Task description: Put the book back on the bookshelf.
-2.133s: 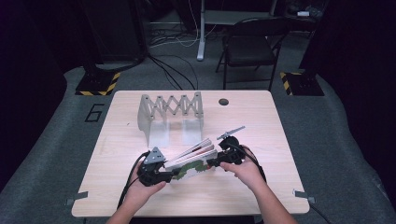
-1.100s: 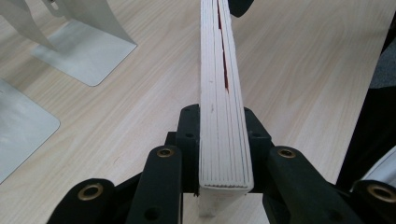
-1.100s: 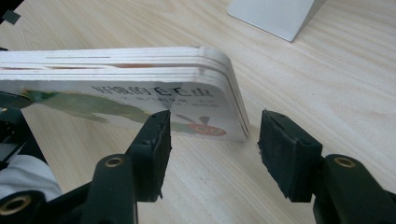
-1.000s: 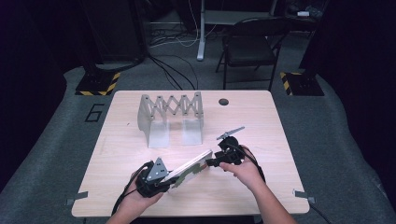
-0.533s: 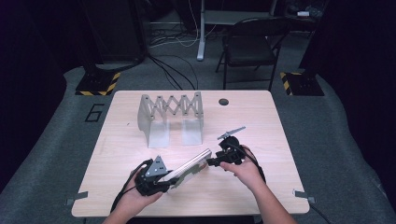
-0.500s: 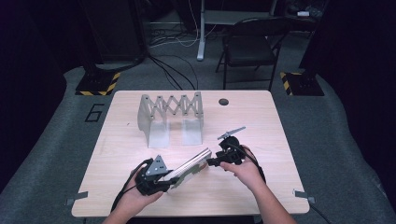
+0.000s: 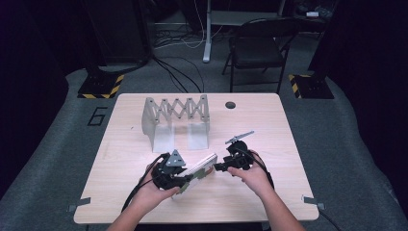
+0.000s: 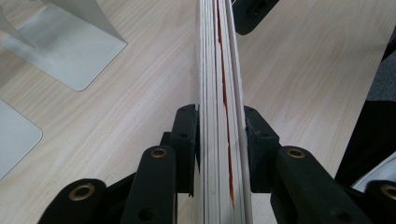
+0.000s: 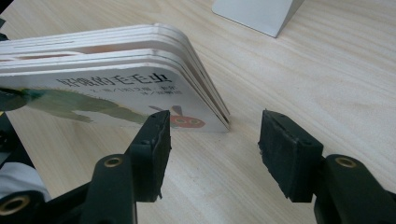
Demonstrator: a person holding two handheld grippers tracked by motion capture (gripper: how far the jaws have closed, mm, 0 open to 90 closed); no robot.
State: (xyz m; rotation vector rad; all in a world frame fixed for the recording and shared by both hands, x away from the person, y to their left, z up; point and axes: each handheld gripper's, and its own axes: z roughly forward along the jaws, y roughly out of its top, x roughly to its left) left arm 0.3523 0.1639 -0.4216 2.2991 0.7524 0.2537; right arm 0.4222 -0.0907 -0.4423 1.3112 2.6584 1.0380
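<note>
A thick white board book point(image 7: 201, 168) with a caterpillar picture on its cover lies low over the table's front middle, pages together. My left gripper point(image 7: 186, 179) is shut on its near end. In the left gripper view both pads press the covers of the book point(image 8: 219, 70), though the left gripper point(image 8: 219, 140) has just been easing its jaws a little. My right gripper point(image 7: 218, 168) sits at the book's far right corner. In the right gripper view its jaws point(image 9: 212, 140) stand apart with only bare table between them, and the book point(image 9: 116, 93) lies just ahead at the left.
A grey metal expanding book rack point(image 7: 175, 113) stands at the table's back middle, its flat feet point(image 8: 65, 42) close to the book. A round black grommet point(image 7: 230, 105) sits behind the right hand. A folding chair point(image 7: 257, 48) stands beyond the table.
Two seconds ago the book's pages were fanned apart; now they lie together. My left hand has shifted a little right and away from the table's front edge with the book. The right hand stayed put.
</note>
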